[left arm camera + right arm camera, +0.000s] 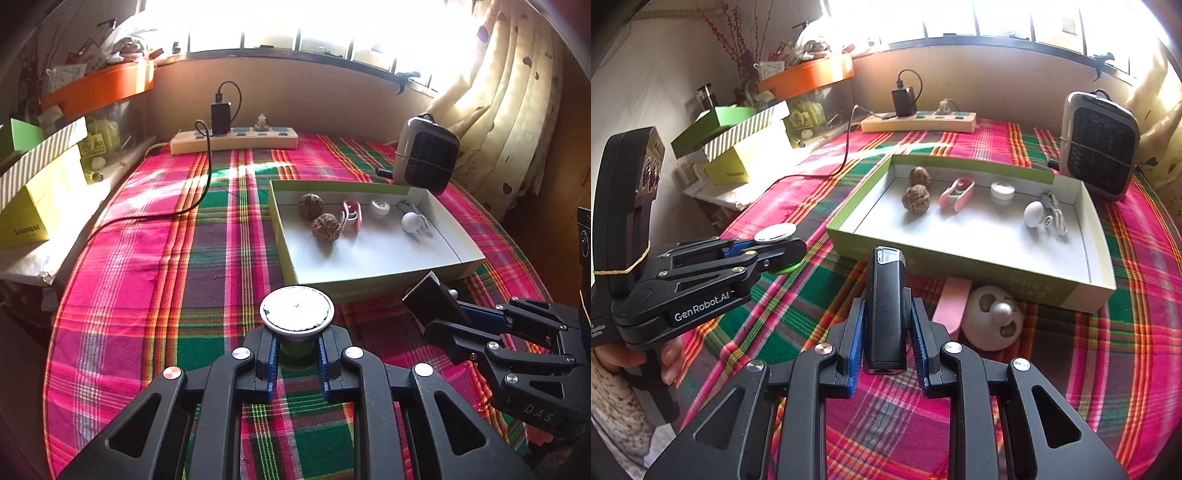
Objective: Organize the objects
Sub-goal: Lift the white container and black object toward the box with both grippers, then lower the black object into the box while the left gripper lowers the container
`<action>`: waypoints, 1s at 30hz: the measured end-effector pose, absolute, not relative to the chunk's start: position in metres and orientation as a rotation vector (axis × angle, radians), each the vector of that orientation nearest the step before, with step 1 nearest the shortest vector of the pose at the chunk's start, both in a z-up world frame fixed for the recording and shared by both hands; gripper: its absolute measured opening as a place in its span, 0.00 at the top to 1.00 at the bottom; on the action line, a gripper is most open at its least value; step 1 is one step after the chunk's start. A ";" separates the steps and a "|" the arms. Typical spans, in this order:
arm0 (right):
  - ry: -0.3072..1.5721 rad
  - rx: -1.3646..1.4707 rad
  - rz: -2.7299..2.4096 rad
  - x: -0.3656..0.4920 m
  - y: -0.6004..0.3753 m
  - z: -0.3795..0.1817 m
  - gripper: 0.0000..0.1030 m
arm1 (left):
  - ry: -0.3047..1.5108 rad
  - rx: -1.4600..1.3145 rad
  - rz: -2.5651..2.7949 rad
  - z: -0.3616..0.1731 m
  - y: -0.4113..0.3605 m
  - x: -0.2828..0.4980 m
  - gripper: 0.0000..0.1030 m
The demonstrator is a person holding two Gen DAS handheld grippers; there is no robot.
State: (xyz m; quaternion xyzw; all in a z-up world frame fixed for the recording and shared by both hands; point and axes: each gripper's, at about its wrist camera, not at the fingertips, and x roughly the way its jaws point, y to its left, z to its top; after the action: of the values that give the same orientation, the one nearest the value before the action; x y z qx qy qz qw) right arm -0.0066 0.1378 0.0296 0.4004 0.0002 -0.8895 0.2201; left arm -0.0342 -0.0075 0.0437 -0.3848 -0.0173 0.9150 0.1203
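My left gripper [297, 354] is shut on a small green jar with a round silver lid [296, 309], held just above the plaid cloth in front of the box; the right wrist view shows that gripper [783, 254] at the left with the lid [775, 233]. My right gripper [886, 325] is shut on a black oblong device [885, 306], also lifted, and it appears in the left wrist view at the right [439, 314]. The shallow green-and-white box [384, 275] holds two walnuts [325, 228], a pink clip [351, 216], a small white pot [379, 208], a white ball [409, 222] and a white cable.
A white round toy [991, 317] and a pink strip [951, 301] lie before the box [960, 266]. A small heater [1099, 146] stands at the right, a power strip [918, 120] with a charger at the back, stacked boxes [738, 147] at the left. A person's hand [665, 354] holds the left gripper.
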 end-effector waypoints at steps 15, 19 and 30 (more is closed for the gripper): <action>-0.053 1.099 -2.525 -0.036 0.172 0.053 0.76 | -0.058 -1.093 2.639 0.060 0.019 -0.057 0.85; -0.050 1.114 -2.535 -0.048 0.175 0.055 0.76 | -0.057 -1.097 2.629 0.059 0.024 -0.065 0.85; -0.055 1.178 -2.550 -0.094 0.179 0.049 0.76 | -0.057 -1.135 2.607 0.049 0.036 -0.090 0.85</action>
State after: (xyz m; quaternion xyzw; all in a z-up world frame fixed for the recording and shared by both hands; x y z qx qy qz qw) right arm -0.0937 0.1794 0.0492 0.4135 -0.0192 -0.8951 0.1655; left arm -0.0904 0.0361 0.0491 -0.3947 -0.0198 0.9065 0.1484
